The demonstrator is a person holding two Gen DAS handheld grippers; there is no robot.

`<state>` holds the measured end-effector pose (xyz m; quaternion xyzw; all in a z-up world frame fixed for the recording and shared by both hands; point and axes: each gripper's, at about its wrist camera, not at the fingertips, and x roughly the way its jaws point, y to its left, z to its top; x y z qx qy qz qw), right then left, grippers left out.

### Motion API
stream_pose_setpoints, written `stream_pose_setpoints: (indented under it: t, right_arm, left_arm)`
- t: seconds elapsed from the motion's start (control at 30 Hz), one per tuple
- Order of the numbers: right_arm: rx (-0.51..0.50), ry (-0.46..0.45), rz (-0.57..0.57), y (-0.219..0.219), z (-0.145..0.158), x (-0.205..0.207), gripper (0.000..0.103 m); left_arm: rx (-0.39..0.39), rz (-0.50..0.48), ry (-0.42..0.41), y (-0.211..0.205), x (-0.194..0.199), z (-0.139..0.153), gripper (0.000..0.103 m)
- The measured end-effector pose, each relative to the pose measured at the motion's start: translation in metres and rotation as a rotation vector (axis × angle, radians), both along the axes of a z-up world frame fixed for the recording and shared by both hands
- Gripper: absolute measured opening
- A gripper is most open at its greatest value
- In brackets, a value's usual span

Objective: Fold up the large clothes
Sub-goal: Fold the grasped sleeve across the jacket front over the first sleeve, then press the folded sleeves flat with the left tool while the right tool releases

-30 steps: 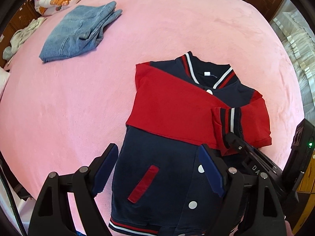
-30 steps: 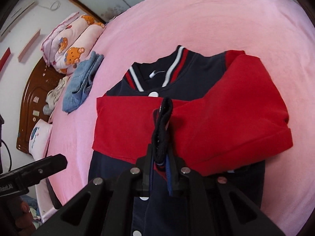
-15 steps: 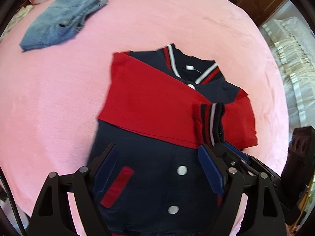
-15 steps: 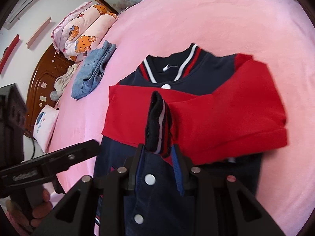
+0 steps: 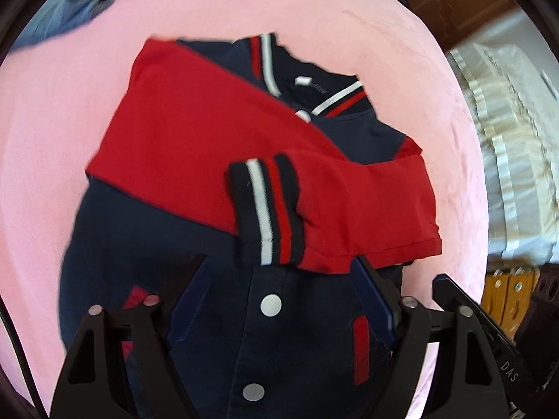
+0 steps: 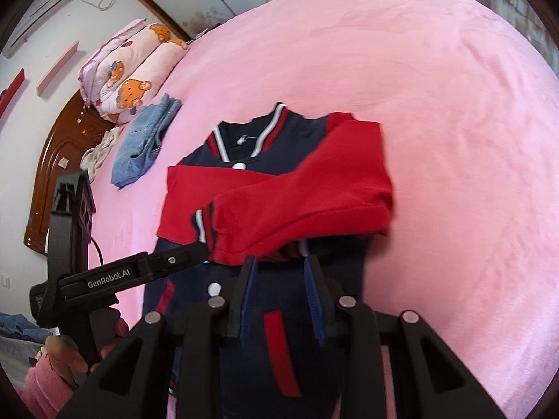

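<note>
A navy and red varsity jacket (image 5: 216, 244) lies front-up on the pink bed, also in the right wrist view (image 6: 279, 188). Both red sleeves are folded across its chest, and the top sleeve's striped cuff (image 5: 267, 206) lies at the middle. My left gripper (image 5: 283, 300) is open and empty over the jacket's lower front with the white snaps. My right gripper (image 6: 281, 296) is open and empty just below the folded sleeves. The left gripper also shows in the right wrist view (image 6: 195, 255), its tip at the cuff.
Folded blue jeans (image 6: 143, 146) lie on the pink bed (image 6: 436, 104) beyond the jacket, next to a teddy-bear quilt (image 6: 132, 73) by the wooden headboard (image 6: 63, 160). A cream bedcover (image 5: 517, 139) and wooden furniture are at the right.
My right gripper has opened and let go of the striped cuff, which now lies flat on the chest. Both grippers have moved closer over the jacket's lower front.
</note>
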<state>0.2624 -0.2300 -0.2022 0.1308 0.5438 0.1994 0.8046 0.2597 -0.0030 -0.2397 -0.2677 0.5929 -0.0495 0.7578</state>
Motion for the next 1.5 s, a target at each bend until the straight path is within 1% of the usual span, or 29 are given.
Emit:
stream_pose_setpoints:
  t: [0.07, 0.1, 0.17, 0.33, 0.4, 0.43, 0.5, 0.53, 0.57, 0.6, 0.67, 0.8, 0.83, 0.87, 1.0, 1.17, 1.27, 1.33, 1.5]
  right_arm:
    - [-0.005, 0.005, -0.007, -0.006, -0.002, -0.001, 0.028]
    - [-0.007, 0.007, -0.009, -0.008, -0.003, -0.001, 0.028]
    - [-0.005, 0.012, -0.007, -0.012, -0.005, 0.0, 0.028]
    - [0.004, 0.01, 0.007, -0.014, -0.006, -0.001, 0.027]
    - [0.011, 0.014, 0.009, -0.015, -0.007, -0.002, 0.028]
    - [0.015, 0.015, 0.008, -0.016, -0.007, -0.002, 0.028]
    - [0.018, 0.019, 0.007, -0.018, -0.008, -0.002, 0.028]
    - [0.018, 0.019, 0.005, -0.019, -0.009, -0.002, 0.028]
    - [0.016, 0.02, 0.003, -0.02, -0.009, -0.002, 0.028]
    - [0.015, 0.02, 0.0, -0.021, -0.009, -0.002, 0.028]
    - [0.015, 0.02, -0.007, -0.022, -0.008, -0.002, 0.028]
    - [0.002, 0.029, -0.02, -0.024, -0.01, 0.002, 0.028]
    - [0.0, 0.03, -0.023, -0.024, -0.011, 0.002, 0.028]
    - [-0.003, 0.032, -0.026, -0.024, -0.012, 0.003, 0.028]
    - [-0.005, 0.035, -0.06, -0.026, -0.013, 0.008, 0.028]
    - [-0.002, 0.04, -0.094, -0.025, -0.019, 0.014, 0.028]
    - [-0.057, 0.042, -0.096, -0.019, -0.024, 0.018, 0.028]
    - [-0.081, 0.04, -0.095, -0.017, -0.028, 0.02, 0.027]
    - [-0.149, 0.063, -0.1, -0.013, -0.045, 0.03, 0.027]
  left_arm:
    - [-0.028, 0.056, 0.024, 0.004, -0.002, -0.011, 0.066]
    - [-0.037, 0.074, 0.026, 0.006, -0.003, -0.014, 0.064]
    - [-0.071, 0.129, 0.032, 0.009, -0.004, -0.022, 0.055]
    - [-0.114, 0.179, 0.013, 0.009, 0.001, -0.03, 0.054]
    - [-0.133, 0.196, 0.022, 0.007, 0.004, -0.035, 0.052]
    - [-0.132, 0.2, 0.03, 0.006, 0.005, -0.036, 0.043]
    - [-0.12, 0.203, 0.037, 0.001, 0.006, -0.035, 0.039]
    - [-0.107, 0.2, 0.029, -0.001, 0.006, -0.033, 0.033]
    - [-0.093, 0.193, 0.02, -0.004, 0.005, -0.03, 0.024]
    - [-0.075, 0.191, 0.02, -0.006, 0.004, -0.027, 0.019]
    - [-0.054, 0.19, 0.015, -0.008, 0.003, -0.022, 0.015]
    - [-0.023, 0.18, 0.02, -0.009, 0.006, -0.009, 0.012]
    - [-0.019, 0.177, 0.01, -0.008, 0.007, -0.003, 0.012]
    - [-0.013, 0.17, -0.008, -0.009, 0.01, 0.005, 0.012]
    - [0.06, 0.141, -0.078, -0.005, 0.024, 0.036, 0.012]
    - [0.083, 0.115, -0.141, 0.009, 0.047, 0.06, 0.011]
    - [0.098, 0.115, -0.175, 0.019, 0.059, 0.07, 0.011]
    - [0.108, 0.118, -0.184, 0.025, 0.064, 0.074, 0.011]
    - [0.133, 0.136, -0.171, 0.042, 0.069, 0.07, 0.011]
